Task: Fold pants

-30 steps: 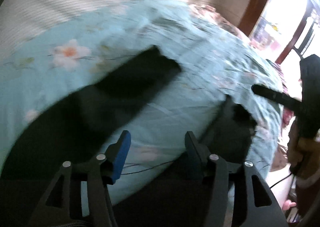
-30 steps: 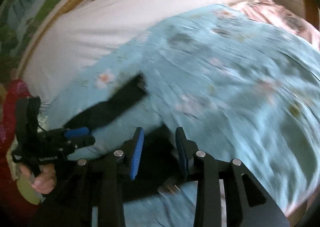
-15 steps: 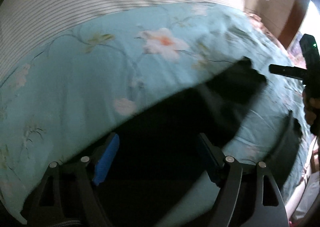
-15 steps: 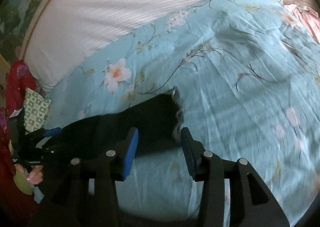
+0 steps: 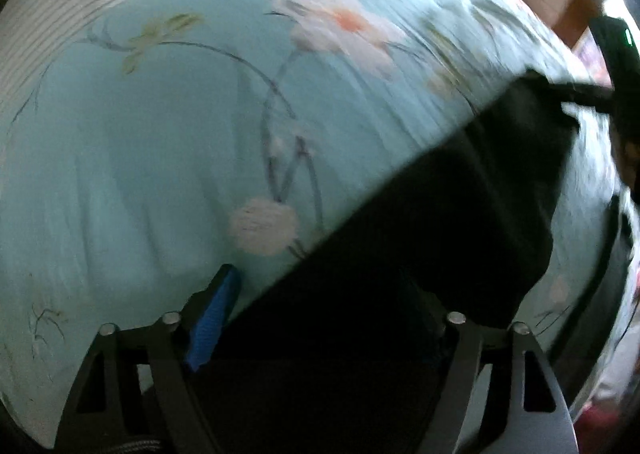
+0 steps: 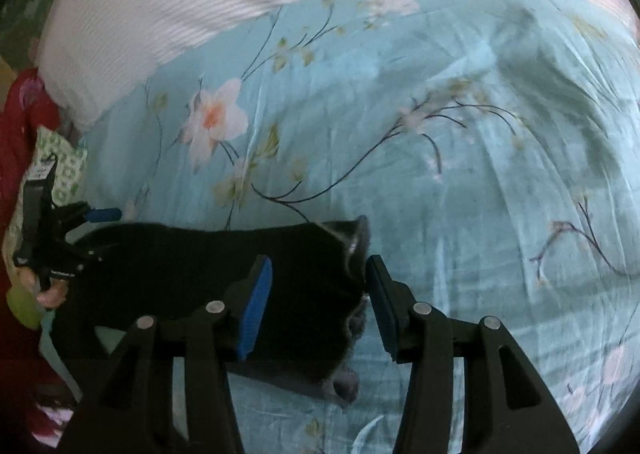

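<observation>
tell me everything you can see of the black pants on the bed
The black pants are of dark, soft-looking fabric with a fuzzy, paler lining showing at an open end. They lie flat on the light blue floral bedsheet. That open end sits between the open jaws of the right gripper; contact is unclear. The left gripper stands open over the other part, pads not pressing.
</observation>
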Available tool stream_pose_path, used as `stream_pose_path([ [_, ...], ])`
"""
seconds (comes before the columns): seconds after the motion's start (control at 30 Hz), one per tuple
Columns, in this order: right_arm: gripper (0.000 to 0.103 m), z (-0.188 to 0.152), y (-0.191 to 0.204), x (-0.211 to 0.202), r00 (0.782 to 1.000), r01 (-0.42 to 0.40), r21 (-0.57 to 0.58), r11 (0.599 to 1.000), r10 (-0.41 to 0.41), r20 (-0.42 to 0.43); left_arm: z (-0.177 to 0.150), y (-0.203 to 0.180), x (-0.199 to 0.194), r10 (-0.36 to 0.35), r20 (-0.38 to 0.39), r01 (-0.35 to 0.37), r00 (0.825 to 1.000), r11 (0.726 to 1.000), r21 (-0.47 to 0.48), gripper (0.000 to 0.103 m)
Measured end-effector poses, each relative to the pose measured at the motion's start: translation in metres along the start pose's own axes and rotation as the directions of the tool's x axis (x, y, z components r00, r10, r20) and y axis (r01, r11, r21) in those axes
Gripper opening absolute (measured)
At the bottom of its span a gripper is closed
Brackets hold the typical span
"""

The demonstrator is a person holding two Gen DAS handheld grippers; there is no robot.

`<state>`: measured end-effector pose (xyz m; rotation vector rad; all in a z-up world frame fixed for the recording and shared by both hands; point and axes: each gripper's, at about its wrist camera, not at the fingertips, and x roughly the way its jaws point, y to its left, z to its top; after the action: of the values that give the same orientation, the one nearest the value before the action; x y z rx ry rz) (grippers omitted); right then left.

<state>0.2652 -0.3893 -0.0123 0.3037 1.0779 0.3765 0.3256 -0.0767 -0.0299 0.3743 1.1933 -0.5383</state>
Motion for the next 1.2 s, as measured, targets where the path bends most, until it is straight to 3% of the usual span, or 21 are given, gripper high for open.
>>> stream_pose_path([
  [0.03,0.044,0.001,0.002,0.0,1.0,-0.012,-0.018,1.0,0.012,0.008,-0.002,-0.004,0.0,0.002,0.007,-0.002,1.0,1.0,0.014,0.062],
  [0.07,0.038,0.001,0.004,-0.001,1.0,-0.012,-0.04,0.999,0.013,0.021,-0.003,-0.007,-0.002,-0.009,0.014,0.009,1.0,1.0,0.023,0.045],
  [0.1,0.025,0.002,0.004,-0.002,0.999,0.003,-0.055,0.998,-0.001,0.033,-0.003,-0.008,-0.005,-0.024,0.021,0.024,1.0,0.999,0.021,0.021],
  [0.13,0.014,0.003,0.003,-0.004,0.999,0.016,-0.059,0.998,-0.013,0.042,-0.002,-0.009,-0.007,-0.025,0.024,0.025,0.999,1.0,0.013,0.012],
  [0.2,0.012,0.005,0.003,-0.007,0.998,0.001,-0.059,0.998,0.003,0.058,-0.002,-0.009,-0.014,-0.013,0.046,0.013,0.999,1.0,0.0,0.007],
  [0.47,0.01,-0.01,0.014,-0.046,0.984,-0.022,-0.126,0.992,0.044,0.172,-0.028,-0.027,-0.054,-0.016,0.136,0.022,0.991,0.999,-0.046,0.003],
  [0.6,0.01,-0.033,0.02,-0.072,0.97,-0.051,-0.196,0.979,0.095,0.222,-0.053,-0.046,-0.082,-0.04,0.189,0.051,0.981,0.997,-0.051,0.003],
  [0.87,0.009,-0.088,0.02,-0.094,0.964,-0.05,-0.236,0.971,0.108,0.242,-0.099,-0.084,-0.102,-0.075,0.23,0.097,0.97,0.992,-0.086,0.003],
  [1.03,0.009,-0.122,0.027,-0.108,0.961,-0.022,-0.278,0.96,0.097,0.259,-0.128,-0.105,-0.115,-0.085,0.251,0.115,0.964,0.987,-0.108,0.003],
  [1.2,0.008,-0.151,0.034,-0.123,0.953,0.026,-0.299,0.954,0.067,0.297,-0.153,-0.121,-0.125,-0.145,0.265,0.184,0.953,0.974,-0.131,0.003],
])
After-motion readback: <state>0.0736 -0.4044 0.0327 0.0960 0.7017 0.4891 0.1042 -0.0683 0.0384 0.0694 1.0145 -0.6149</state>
